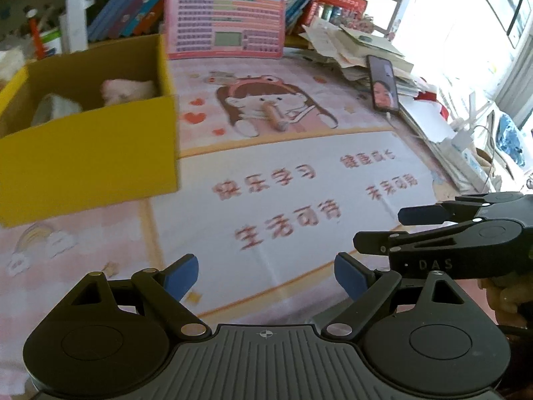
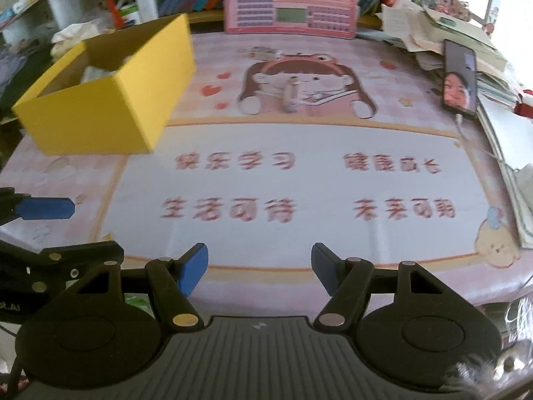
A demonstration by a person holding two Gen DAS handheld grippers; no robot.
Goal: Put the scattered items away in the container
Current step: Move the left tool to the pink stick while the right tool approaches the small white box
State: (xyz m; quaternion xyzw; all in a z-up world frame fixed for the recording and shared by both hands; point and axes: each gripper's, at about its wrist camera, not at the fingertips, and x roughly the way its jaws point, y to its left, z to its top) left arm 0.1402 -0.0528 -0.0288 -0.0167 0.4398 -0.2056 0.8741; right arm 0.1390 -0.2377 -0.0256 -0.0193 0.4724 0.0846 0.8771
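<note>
the yellow box [image 1: 90,153] sits at the left of my desk mat [image 1: 299,180], with pale bundles [image 1: 126,90] inside. a small wooden roller [image 1: 274,115] lies on the cartoon girl, well apart from it. my left claw [image 1: 266,276] gapes empty; my right claw [image 2: 260,268] stands parted, empty too.

This looks like a child's study desk at home. A pink cartoon desk mat [image 2: 293,180] with a drawn girl and red Chinese characters covers the tabletop. At the far edge stand a pink learning tablet [image 1: 226,20] and leaning children's books [image 1: 126,10]; a loose heap of papers [image 2: 443,33] with a phone [image 2: 459,76] fills the far right.
</note>
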